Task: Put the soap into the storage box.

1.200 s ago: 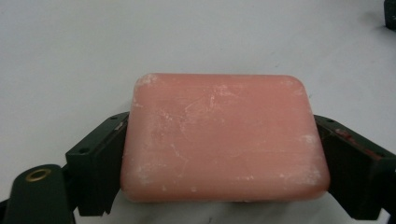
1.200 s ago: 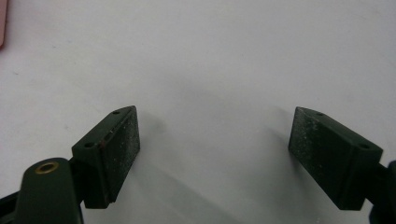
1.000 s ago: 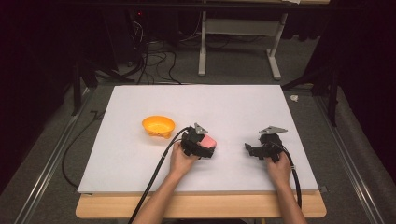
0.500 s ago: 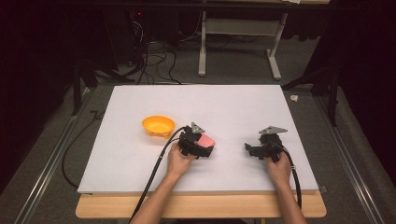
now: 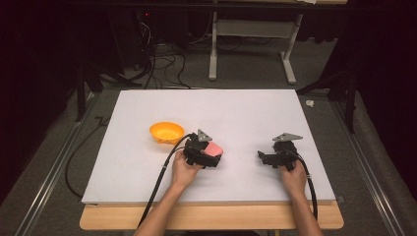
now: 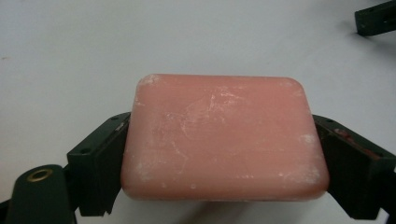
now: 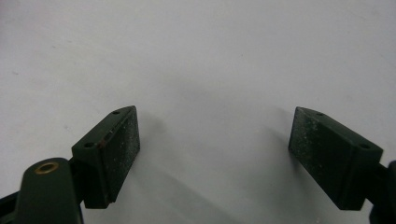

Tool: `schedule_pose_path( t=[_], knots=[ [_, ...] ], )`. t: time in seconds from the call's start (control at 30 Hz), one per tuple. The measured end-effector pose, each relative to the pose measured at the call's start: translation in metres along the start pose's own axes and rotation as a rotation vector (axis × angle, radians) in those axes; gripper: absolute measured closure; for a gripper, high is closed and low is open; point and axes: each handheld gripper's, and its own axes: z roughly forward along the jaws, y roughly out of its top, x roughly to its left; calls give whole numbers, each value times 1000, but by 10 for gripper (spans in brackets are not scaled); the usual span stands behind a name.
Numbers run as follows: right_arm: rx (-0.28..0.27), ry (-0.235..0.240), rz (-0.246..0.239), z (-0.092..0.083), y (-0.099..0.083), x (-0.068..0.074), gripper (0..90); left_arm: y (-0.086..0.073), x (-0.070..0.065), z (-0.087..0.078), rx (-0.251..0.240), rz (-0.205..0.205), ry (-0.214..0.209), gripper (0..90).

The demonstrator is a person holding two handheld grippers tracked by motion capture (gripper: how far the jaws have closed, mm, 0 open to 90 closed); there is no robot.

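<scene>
A pink bar of soap (image 6: 223, 137) sits between the two black jaws of my left gripper (image 6: 224, 158), which is shut on its short sides. From above, the soap (image 5: 213, 149) shows at the front middle of the white table (image 5: 246, 110), held by the left gripper (image 5: 210, 156). An orange bowl (image 5: 166, 132) stands just to the left of it, apart from the soap. My right gripper (image 5: 261, 156) rests low over the table at the right, jaws wide open with bare white surface between them (image 7: 214, 144).
The tip of the right gripper (image 6: 376, 18) pokes into the top right corner of the left gripper view. Cables trail from both grippers off the table's front edge. Beyond the table are floor cables and a metal stand.
The left gripper with the soap has shifted slightly left and toward the bowl. The right gripper has stayed in place.
</scene>
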Motion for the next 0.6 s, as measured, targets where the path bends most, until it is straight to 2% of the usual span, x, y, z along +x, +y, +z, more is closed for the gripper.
schedule_pose_path(
  t=[0.5, 0.6],
  knots=[
    [1, 1, -2, 0, 0, 0, 171, -4, 3, -28, -30, -6, -4, 134],
    [1, 0, -1, 0, 0, 0, 170, -4, 3, -33, -28, 3, -6, 135]
  ],
)
